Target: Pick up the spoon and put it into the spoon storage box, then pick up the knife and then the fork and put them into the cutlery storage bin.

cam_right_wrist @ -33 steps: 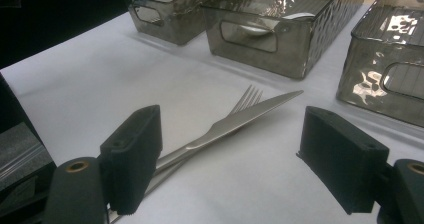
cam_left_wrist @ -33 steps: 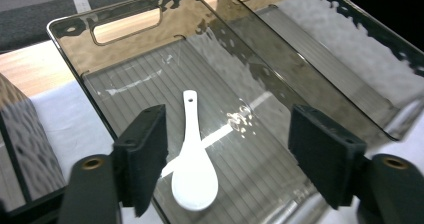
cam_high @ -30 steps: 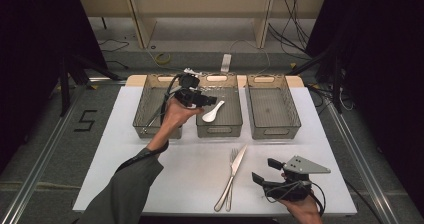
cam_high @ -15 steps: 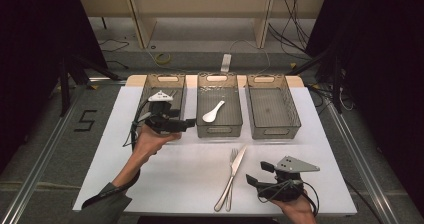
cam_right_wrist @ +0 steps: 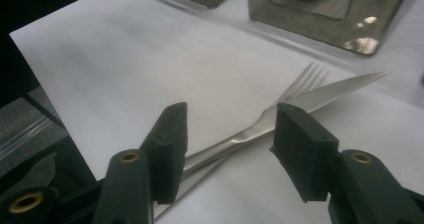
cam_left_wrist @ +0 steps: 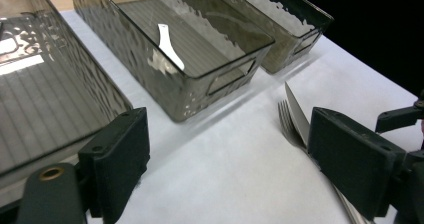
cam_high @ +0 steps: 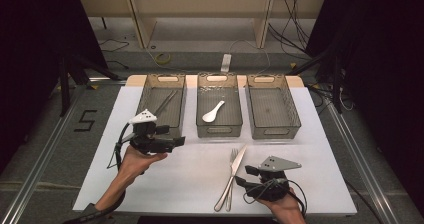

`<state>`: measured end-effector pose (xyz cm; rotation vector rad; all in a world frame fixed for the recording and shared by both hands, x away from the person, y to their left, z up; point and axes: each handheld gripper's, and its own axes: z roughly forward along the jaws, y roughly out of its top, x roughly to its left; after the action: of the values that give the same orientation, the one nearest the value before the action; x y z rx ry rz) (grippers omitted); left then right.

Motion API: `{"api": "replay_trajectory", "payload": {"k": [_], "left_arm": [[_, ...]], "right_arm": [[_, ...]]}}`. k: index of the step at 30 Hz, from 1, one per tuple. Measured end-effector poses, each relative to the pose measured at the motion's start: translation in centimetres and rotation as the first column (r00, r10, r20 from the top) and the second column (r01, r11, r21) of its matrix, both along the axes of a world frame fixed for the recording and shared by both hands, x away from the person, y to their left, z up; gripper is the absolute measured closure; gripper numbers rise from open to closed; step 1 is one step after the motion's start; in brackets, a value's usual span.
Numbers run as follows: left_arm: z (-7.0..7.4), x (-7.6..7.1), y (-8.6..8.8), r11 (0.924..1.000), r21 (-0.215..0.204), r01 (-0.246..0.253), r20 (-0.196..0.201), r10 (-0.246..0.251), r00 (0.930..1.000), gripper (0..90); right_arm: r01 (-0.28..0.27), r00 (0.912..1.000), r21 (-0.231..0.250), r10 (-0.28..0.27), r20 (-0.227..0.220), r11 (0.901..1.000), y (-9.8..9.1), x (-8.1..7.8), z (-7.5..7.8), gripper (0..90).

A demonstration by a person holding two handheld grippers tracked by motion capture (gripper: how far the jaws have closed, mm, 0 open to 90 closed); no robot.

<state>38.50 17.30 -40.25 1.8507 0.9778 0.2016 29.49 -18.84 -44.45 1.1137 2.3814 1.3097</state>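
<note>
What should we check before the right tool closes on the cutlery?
1. Right tool straddles the silver metal fork handle, jaws closing, pads not yet pressing: ok.
2. Silver table knife crosses under the fork between the jaws, so both may get pinched: not ok.
3. Left tool open, empty, apart from the cutlery: ok.
4. Middle smoked plastic bin holds white plastic spoon: ok.
5. Right smoked plastic bin free: ok.
6. Which bin takes forks: cannot tell.

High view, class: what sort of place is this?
Probably a lab recording rig, not a kitchen: a white-covered table ringed by black curtains, loose floor cables, and three smoky clear plastic sorting bins.
</note>
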Motion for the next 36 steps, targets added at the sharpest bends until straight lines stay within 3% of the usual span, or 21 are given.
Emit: {"api": "replay_trajectory", "payload": {"k": [1, 9, 19, 24, 31, 36], "left_arm": [[-0.2, -0.7, 0.3, 0.9998, 0.020, 0.000, 0.024, -0.001, 0.9997, 16.7], [-0.6, -2.1, 1.0, 0.9999, -0.006, 0.014, 0.078, -0.014, 0.9969, 16.2], [-1.0, -3.3, 1.3, 0.9994, 0.022, 0.027, 0.086, -0.029, 0.9959, 16.0], [-1.3, -3.3, 1.4, 0.9982, 0.059, 0.000, 0.098, -0.006, 0.9952, 16.0], [-1.1, -3.5, 1.8, 0.9996, 0.026, -0.014, 0.107, 0.011, 0.9942, 16.0], [-1.2, -3.7, 1.7, 0.9996, 0.028, -0.008, 0.108, 0.005, 0.9941, 16.0]], "right_arm": [[-0.007, 1.0000, -0.004, 0.007, 0.000, 1.0000, 0.3, 0.1, -0.1, 50.7], [-0.053, 0.9986, -0.012, 0.053, -0.012, 0.9985, 1.6, 0.5, -0.5, 59.9], [-0.095, 0.9954, -0.040, 0.095, -0.017, 0.9947, 2.7, 0.6, -0.8, 76.4], [-0.119, 0.9928, -0.048, 0.118, -0.022, 0.9917, 3.4, 0.6, -1.0, 84.9], [-0.144, 0.9893, -0.065, 0.143, -0.028, 0.9874, 4.1, 0.6, -1.3, 90.0], [-0.166, 0.9854, -0.075, 0.163, -0.050, 0.9832, 4.5, 0.8, -1.6, 90.0]]}}
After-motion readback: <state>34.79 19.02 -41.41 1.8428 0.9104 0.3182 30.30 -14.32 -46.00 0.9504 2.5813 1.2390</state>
